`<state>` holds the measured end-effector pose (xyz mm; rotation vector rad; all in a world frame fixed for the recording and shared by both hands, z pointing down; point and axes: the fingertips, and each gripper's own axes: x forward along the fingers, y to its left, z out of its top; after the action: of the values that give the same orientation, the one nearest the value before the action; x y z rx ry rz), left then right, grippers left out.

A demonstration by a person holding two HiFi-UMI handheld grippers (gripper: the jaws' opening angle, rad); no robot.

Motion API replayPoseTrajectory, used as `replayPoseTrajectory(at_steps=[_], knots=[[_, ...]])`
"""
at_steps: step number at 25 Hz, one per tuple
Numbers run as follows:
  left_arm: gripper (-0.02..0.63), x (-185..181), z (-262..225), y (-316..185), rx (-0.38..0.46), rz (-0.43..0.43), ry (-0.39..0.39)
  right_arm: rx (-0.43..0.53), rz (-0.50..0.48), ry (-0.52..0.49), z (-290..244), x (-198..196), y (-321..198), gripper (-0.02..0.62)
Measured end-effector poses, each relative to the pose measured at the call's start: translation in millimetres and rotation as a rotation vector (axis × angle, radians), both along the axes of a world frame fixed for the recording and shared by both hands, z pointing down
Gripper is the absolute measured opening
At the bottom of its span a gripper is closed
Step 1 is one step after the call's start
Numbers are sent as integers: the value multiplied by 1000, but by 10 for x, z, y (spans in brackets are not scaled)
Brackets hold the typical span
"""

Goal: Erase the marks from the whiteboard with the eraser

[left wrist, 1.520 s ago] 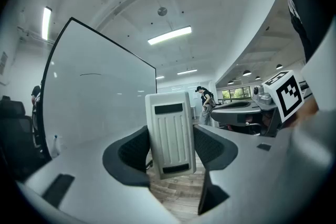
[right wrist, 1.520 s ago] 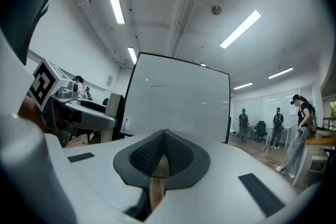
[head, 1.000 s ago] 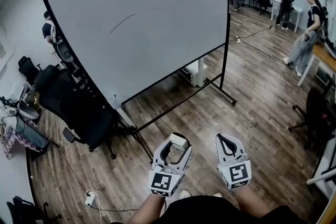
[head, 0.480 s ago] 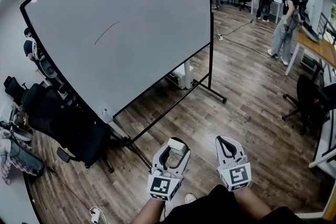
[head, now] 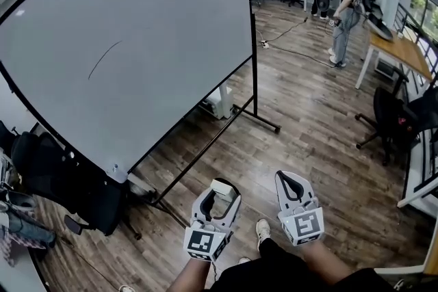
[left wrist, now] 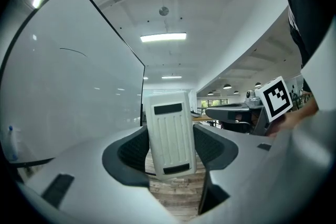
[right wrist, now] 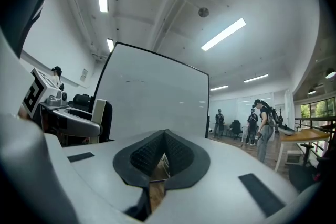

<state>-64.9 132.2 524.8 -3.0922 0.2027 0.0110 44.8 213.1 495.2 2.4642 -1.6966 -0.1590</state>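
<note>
My left hand-held gripper [head: 220, 191] holds the white eraser [left wrist: 169, 131] tight between its jaws, low over the wood floor [head: 308, 120]. My right hand-held gripper [head: 292, 179] is closed with nothing in it. The whiteboard [head: 164, 24] stands well apart, ahead on my left, with 1 thin dark mark [head: 104, 59] on it.

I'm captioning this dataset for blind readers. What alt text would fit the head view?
Seen from above, the left gripper grips a white eraser and the right gripper is shut and empty, both low over a wooden floor. Ahead stands a large whiteboard bearing one thin dark mark.
</note>
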Motion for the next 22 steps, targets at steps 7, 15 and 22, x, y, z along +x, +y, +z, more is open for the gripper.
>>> replayPoseTrajectory(at_steps=[7,15,22], knots=[[279,467,-18,-512,13,-52,-17,-14,-51,-41,-11,503,-521,18],[281,854,-104,-1099,-15,-168,-42,-31,-192,-40,-25,871,-1224,18],[279,872,-175,-1553,-22,-298,-38,-1,-320,-54,-193,1051,-1806,18]])
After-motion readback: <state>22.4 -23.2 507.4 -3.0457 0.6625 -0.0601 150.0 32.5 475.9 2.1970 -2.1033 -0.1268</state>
